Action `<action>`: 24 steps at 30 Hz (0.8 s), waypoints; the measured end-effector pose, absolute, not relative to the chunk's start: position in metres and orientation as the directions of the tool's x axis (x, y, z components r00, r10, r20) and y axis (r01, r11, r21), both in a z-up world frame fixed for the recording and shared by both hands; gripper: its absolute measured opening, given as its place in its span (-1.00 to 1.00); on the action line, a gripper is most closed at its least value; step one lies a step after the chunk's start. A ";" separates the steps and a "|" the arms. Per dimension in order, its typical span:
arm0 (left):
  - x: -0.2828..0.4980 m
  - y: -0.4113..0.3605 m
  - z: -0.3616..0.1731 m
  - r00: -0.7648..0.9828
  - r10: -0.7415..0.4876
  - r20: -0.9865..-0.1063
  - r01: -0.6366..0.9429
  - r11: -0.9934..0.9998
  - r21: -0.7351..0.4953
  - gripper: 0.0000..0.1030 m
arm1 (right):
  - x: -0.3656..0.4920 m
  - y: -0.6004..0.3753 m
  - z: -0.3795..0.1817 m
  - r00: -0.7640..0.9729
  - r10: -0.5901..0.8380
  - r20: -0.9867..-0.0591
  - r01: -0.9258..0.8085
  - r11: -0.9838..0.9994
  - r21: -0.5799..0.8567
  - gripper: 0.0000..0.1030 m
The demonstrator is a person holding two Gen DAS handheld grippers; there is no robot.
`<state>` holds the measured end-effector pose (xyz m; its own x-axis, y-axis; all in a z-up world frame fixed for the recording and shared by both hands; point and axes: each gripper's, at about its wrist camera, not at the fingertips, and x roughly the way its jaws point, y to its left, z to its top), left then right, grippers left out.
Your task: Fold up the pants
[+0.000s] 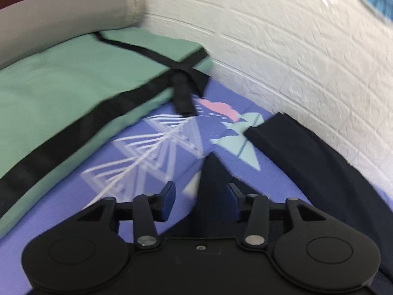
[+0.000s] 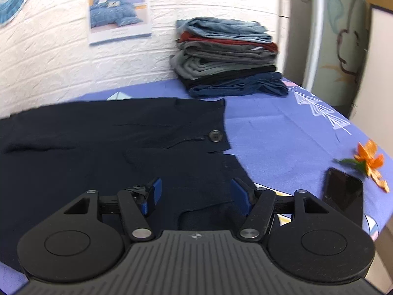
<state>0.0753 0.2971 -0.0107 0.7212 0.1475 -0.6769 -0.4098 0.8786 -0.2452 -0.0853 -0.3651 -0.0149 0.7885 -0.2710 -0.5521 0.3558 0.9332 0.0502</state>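
White brick-pattern wall [image 2: 61,56] closes off the far side of a bed covered by a purple patterned sheet [image 2: 277,127].

From the left wrist view, a grey bolster [image 1: 61,24] and a green folded blanket [image 1: 73,78] with black straps fill the left side, leaving a strip of bare sheet between the blanket and the pants [image 1: 307,162]. One pant leg runs along the wall at the right, its hem end pointing away from the camera; a second dark piece of the pants rises in a point between the jaws. The left gripper [image 1: 202,198] has its jaws spread apart. The cloth sits in the gap, and I cannot tell whether it touches either finger.

From the right wrist view, the pants lie flat, long axis running left to right, waistband at the right with a dark button [image 2: 215,135] facing up. The fabric is dark navy, smooth, with faint creases. The right gripper [image 2: 195,191] hovers over the near part of the pants, jaws wide apart, holding nothing. Right of the waistband the sheet is bare up to a stack of folded clothes [image 2: 226,59] against the wall. Near the bed's right edge lie a black phone [image 2: 343,191] and an orange flower [image 2: 368,164].
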 end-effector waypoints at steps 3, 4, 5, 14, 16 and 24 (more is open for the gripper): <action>0.032 0.308 -0.008 0.691 0.184 -0.699 -0.477 0.843 -0.250 1.00 | -0.092 -0.373 -0.020 0.784 -0.285 -0.552 0.401 0.910 0.100 0.98; 0.020 0.310 -0.008 0.685 0.185 -0.704 -0.492 0.831 -0.261 1.00 | -0.093 -0.375 -0.022 0.779 -0.287 -0.558 0.410 0.906 0.107 0.98; 0.007 0.313 -0.011 0.676 0.185 -0.713 -0.511 0.815 -0.274 1.00 | -0.095 -0.377 -0.024 0.773 -0.294 -0.562 0.419 0.902 0.105 0.98; -0.011 0.320 -0.042 0.637 0.174 -0.751 -0.584 0.745 -0.323 1.00 | -0.116 -0.391 -0.033 0.746 -0.329 -0.579 0.489 0.861 0.141 1.00; -0.012 0.315 -0.042 0.647 0.195 -0.737 -0.572 0.763 -0.301 1.00 | -0.117 -0.391 -0.037 0.751 -0.298 -0.589 0.479 0.860 0.175 1.00; -0.017 0.313 -0.040 0.660 0.223 -0.717 -0.566 0.776 -0.279 -0.74 | -0.107 -0.389 -0.047 0.723 -0.345 -0.599 0.532 0.831 0.163 1.00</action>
<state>-0.0166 0.3134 -0.0401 0.6603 0.2232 -0.7171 -0.5657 0.7758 -0.2795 -0.1071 -0.3889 -0.0473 0.7226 -0.3454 -0.5987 0.5323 0.8307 0.1632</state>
